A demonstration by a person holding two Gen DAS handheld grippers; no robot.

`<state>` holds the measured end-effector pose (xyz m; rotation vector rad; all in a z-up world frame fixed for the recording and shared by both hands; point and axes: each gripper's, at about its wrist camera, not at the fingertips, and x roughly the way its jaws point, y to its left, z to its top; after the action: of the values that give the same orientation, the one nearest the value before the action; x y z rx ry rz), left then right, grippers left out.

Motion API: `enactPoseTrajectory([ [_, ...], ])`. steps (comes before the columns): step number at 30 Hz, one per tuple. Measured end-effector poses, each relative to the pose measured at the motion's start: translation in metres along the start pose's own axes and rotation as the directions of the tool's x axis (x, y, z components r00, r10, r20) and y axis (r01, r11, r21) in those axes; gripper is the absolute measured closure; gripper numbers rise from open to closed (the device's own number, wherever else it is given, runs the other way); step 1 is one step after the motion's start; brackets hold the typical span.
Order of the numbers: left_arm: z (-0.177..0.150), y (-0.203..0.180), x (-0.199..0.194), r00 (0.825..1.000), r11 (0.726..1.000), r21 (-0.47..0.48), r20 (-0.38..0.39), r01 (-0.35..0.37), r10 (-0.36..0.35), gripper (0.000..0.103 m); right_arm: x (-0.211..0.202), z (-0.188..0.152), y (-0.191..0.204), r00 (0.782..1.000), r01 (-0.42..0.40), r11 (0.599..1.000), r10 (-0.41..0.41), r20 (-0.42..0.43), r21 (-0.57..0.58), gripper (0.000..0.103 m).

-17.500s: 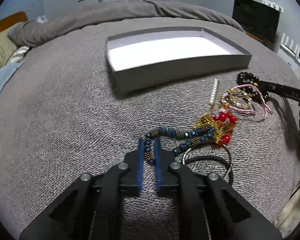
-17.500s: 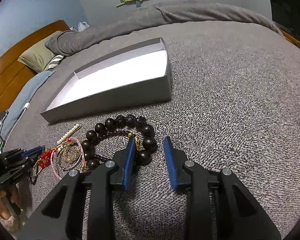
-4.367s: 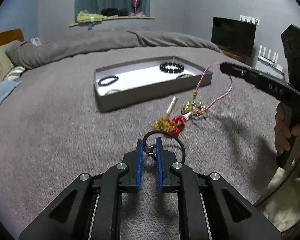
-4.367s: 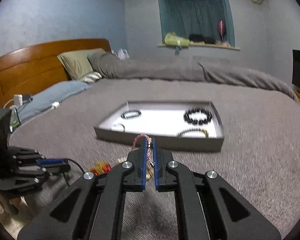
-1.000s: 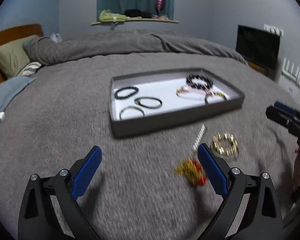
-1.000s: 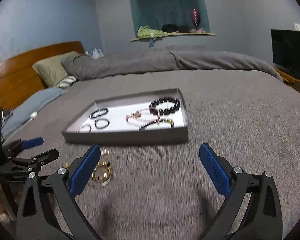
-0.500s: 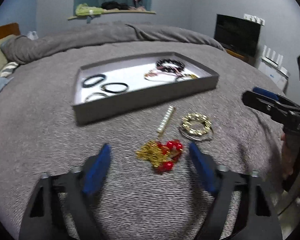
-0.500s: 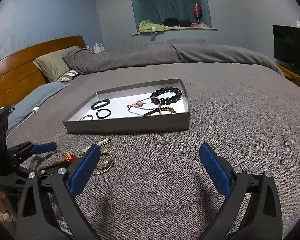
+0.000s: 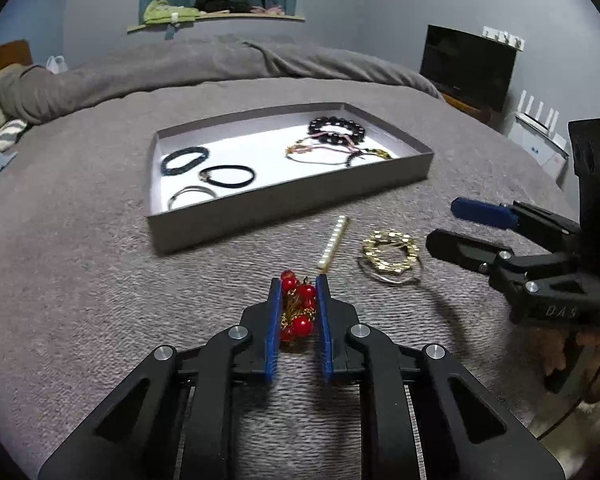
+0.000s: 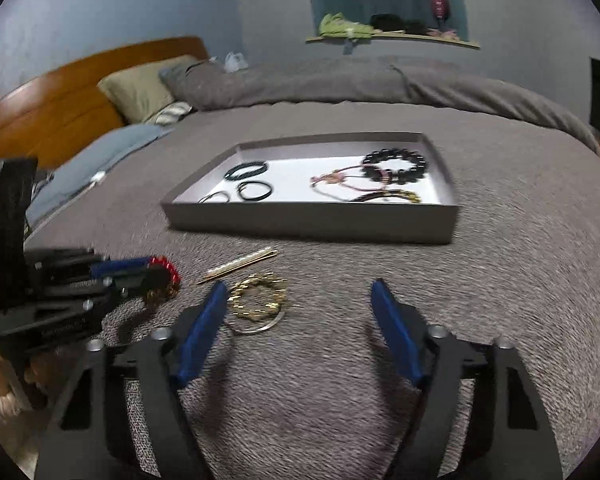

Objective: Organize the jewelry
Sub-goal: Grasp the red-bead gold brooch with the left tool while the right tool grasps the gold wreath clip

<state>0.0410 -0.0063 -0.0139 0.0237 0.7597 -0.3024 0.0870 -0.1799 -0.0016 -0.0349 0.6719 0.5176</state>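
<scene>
A red-bead and gold-chain piece (image 9: 300, 308) lies on the grey bedcover between the blue pads of my left gripper (image 9: 299, 280), whose jaws are closing and touch the beads on both sides. The right wrist view shows that left gripper (image 10: 156, 272) at the left with the red beads (image 10: 168, 270) at its tips. A gold bracelet (image 9: 390, 254) on a thin ring lies to the right. My right gripper (image 10: 298, 286) hovers over the cover with its jaws closing. The gold bracelet (image 10: 258, 300) lies just inside its left finger, untouched. A pearl bar clip (image 9: 334, 242) lies between the two pieces.
A shallow grey tray (image 9: 284, 204) beyond the loose pieces holds several bracelets and hair ties on its white floor. A rolled grey duvet (image 10: 340, 80), a pillow (image 10: 140, 88) and a wooden headboard (image 10: 52, 108) lie further back. A dark screen (image 9: 468, 64) stands at the right.
My left gripper has closed from wide open onto the red and gold piece. The right gripper has come forward and down beside the gold bracelet and narrowed its jaws.
</scene>
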Motion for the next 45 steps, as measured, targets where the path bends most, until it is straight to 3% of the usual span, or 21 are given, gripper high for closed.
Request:
enactPoseTrajectory([
  [4, -0.002, 0.000, 0.003, 1.000, 1.000, 0.016, -0.018, -0.015, 0.015, 0.085, 0.011, 0.000, 0.010, 0.999, 0.000, 0.999, -0.001, -0.039, -0.036, 0.048],
  [17, -0.003, 0.004, 0.003, 1.000, 1.000, 0.012, -0.026, -0.016, 0.016, 0.085, 0.034, -0.001, 0.028, 0.992, 0.021, 0.994, -0.034, -0.123, -0.106, 0.054],
  [21, -0.003, 0.004, 0.003, 0.999, 1.000, 0.018, -0.027, -0.018, 0.019, 0.085, 0.030, 0.000, 0.028, 0.994, 0.030, 0.994, -0.041, -0.097, -0.105, 0.055],
  [32, -0.002, 0.007, -0.002, 1.000, 1.000, 0.002, -0.015, -0.013, 0.013, 0.085, 0.010, 0.007, 0.012, 1.000, 0.017, 0.999, -0.018, -0.026, -0.045, 0.055],
  [36, -0.002, 0.010, -0.001, 1.000, 1.000, -0.003, -0.018, -0.013, 0.013, 0.085, 0.004, 0.000, 0.002, 0.995, 0.066, 0.993, -0.073, -0.070, -0.097, 0.055],
  [40, -0.002, 0.010, 0.001, 1.000, 1.000, 0.001, -0.025, -0.011, 0.011, 0.085, 0.003, -0.004, -0.019, 0.985, 0.125, 0.989, -0.133, -0.112, -0.078, 0.055],
  [45, 0.000, 0.009, 0.005, 0.999, 1.000, -0.002, -0.035, -0.014, 0.014, 0.085, 0.008, -0.008, -0.031, 0.983, 0.125, 0.990, -0.132, -0.130, -0.060, 0.053],
])
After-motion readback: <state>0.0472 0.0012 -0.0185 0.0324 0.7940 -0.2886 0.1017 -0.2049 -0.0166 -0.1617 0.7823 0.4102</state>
